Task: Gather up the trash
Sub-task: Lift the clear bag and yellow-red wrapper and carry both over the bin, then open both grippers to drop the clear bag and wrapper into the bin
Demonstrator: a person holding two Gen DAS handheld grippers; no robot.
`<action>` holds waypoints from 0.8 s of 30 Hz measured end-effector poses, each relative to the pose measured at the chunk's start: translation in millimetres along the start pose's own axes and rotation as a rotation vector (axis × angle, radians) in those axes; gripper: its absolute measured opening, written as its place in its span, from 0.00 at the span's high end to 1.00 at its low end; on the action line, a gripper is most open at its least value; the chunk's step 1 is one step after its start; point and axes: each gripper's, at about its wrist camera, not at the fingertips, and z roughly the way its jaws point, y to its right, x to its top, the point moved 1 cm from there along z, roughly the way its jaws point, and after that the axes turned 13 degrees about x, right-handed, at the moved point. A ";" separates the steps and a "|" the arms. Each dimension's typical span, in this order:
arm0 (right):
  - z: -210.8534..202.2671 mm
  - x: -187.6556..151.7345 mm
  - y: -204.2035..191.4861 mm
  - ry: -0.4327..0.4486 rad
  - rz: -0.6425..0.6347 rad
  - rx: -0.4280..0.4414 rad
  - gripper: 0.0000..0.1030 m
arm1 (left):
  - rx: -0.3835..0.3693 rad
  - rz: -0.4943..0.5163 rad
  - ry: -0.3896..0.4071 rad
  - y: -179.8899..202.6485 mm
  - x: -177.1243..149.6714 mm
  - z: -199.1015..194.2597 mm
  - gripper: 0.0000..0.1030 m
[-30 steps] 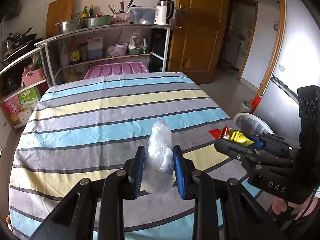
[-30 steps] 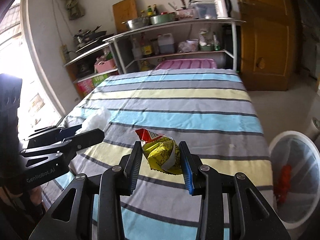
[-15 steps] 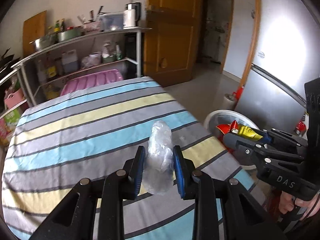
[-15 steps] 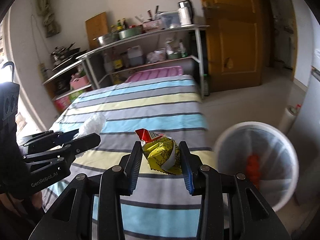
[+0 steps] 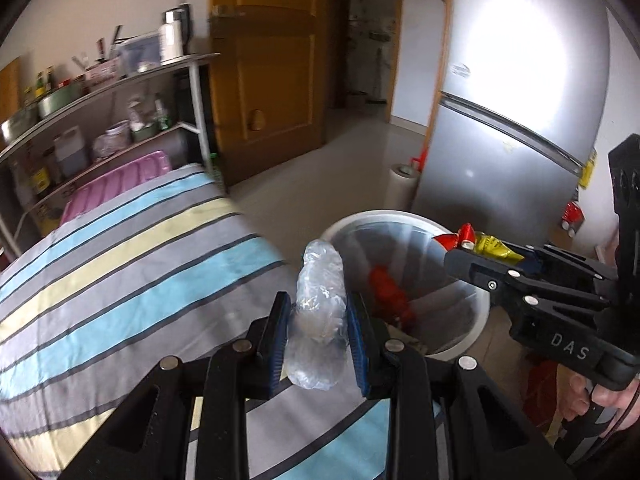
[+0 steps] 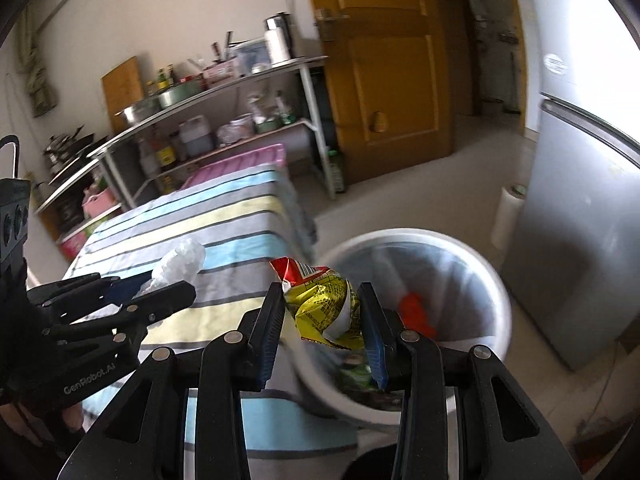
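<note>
Left gripper (image 5: 316,320) pinches a clear plastic bag (image 5: 318,312), right gripper (image 6: 322,320) a yellow wrapper (image 6: 324,308); both near the bin (image 6: 480,264), 2 drops left.

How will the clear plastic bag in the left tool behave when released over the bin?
The bag is crumpled thin film, so probably very light and floppy. It may drift rather than drop straight into the bin. It could cling to the left tool.
</note>
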 end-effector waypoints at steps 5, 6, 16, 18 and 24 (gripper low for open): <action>-2.8 2.4 28.9 -0.005 0.037 -0.051 0.63 | -0.030 0.035 -0.019 28.5 11.0 17.4 0.71; -2.4 2.1 33.8 -0.011 0.043 -0.061 0.63 | -0.032 0.046 -0.024 34.7 13.0 22.2 0.71; 18.1 -11.9 81.1 -0.100 0.098 -0.116 0.62 | -0.083 0.090 -0.111 72.7 15.1 62.3 0.71; 21.3 -16.0 88.7 -0.113 0.111 -0.120 0.62 | -0.062 0.112 -0.118 78.4 14.1 67.6 0.71; 30.2 -23.2 104.3 -0.160 0.122 -0.146 0.62 | -0.079 0.123 -0.167 87.5 9.3 81.7 0.71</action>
